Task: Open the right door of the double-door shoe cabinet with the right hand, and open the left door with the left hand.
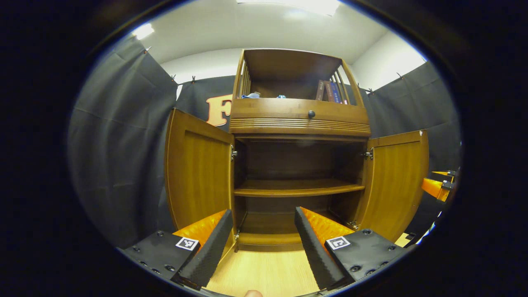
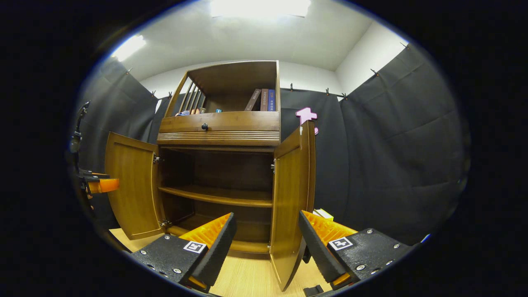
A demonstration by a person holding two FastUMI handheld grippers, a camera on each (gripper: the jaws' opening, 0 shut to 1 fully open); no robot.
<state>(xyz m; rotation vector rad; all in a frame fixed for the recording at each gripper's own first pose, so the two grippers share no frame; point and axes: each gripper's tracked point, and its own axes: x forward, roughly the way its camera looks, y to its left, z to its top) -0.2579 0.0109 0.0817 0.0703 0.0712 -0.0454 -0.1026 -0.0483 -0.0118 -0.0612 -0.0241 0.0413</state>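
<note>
Already both doors of the shoe cabinet (image 1: 297, 165) are standing swung wide. From the right gripper (image 2: 264, 243), the right door (image 2: 291, 206) is rising edge-on between its spread fingers, upright, apparently touching neither. The left gripper (image 1: 262, 243) is facing the open shelves, jaws wide and empty, with the left door (image 1: 198, 169) just off its left finger.
</note>
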